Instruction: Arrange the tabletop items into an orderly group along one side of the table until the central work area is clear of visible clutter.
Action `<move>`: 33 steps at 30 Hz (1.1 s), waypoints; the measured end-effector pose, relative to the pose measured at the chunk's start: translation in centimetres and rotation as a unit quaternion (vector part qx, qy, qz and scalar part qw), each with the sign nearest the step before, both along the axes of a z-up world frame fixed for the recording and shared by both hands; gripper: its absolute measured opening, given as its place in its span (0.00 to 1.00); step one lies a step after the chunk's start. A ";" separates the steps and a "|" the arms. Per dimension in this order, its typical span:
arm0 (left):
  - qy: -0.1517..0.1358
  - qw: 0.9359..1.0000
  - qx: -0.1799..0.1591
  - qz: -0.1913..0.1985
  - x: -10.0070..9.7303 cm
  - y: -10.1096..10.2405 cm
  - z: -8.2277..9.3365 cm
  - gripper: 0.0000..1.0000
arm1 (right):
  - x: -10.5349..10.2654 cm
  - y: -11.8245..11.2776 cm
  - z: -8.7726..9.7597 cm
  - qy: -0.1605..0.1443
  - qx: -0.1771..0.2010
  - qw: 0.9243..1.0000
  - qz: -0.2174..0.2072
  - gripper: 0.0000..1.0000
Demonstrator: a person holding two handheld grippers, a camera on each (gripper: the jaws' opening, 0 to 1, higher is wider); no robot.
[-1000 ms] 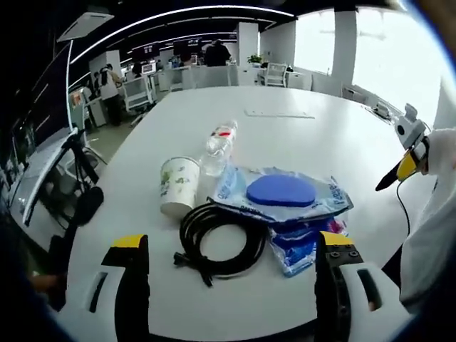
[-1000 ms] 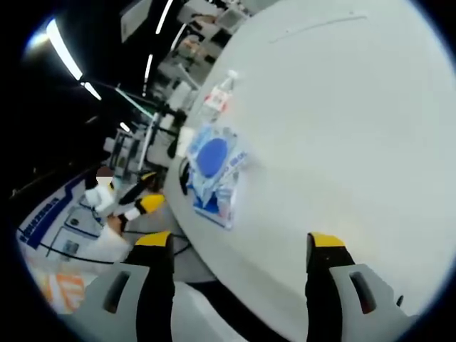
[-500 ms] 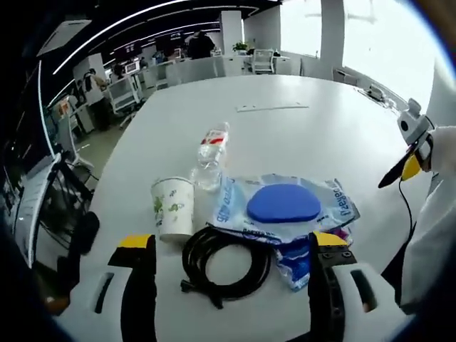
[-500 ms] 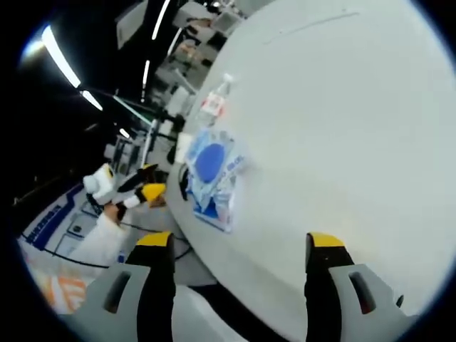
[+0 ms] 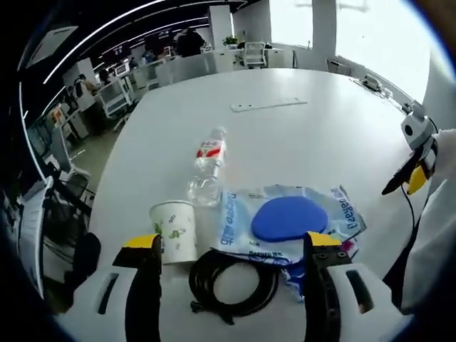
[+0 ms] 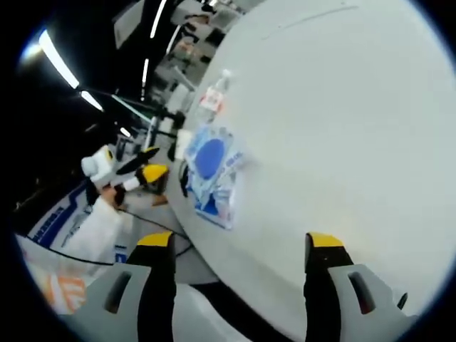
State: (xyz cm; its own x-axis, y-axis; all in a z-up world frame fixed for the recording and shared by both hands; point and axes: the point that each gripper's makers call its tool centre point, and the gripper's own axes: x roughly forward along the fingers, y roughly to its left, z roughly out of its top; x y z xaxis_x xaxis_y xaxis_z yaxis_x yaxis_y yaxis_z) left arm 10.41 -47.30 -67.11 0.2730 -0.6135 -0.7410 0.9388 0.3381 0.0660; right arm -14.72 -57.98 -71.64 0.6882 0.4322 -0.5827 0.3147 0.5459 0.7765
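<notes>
Cup (image 5: 174,231), bottle (image 5: 206,167), cable (image 5: 234,281) and blue packets (image 5: 288,220) cluster lower centre on the table (image 5: 285,135); left gripper (image 5: 232,246) and right gripper (image 6: 239,246) both gape, empty.

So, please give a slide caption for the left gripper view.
Open left tongs above cable coil, paper cup, bottle, blue packets.
</notes>
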 end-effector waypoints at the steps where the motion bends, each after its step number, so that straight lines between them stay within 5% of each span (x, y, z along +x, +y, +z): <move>1: 0.003 1.000 -0.003 0.002 0.2 -0.3 0.1 0.84 | 0.0 -0.1 0.0 0.000 0.000 1.000 -0.001 0.72; 12: 0.035 0.999 -0.028 0.016 2.4 -3.8 0.6 0.91 | -0.3 -0.7 -0.2 0.004 0.002 1.000 -0.011 0.72; 33: 0.033 0.999 0.000 0.004 7.2 -7.1 0.1 0.91 | 0.2 -0.4 -0.2 0.009 0.011 1.000 -0.008 0.70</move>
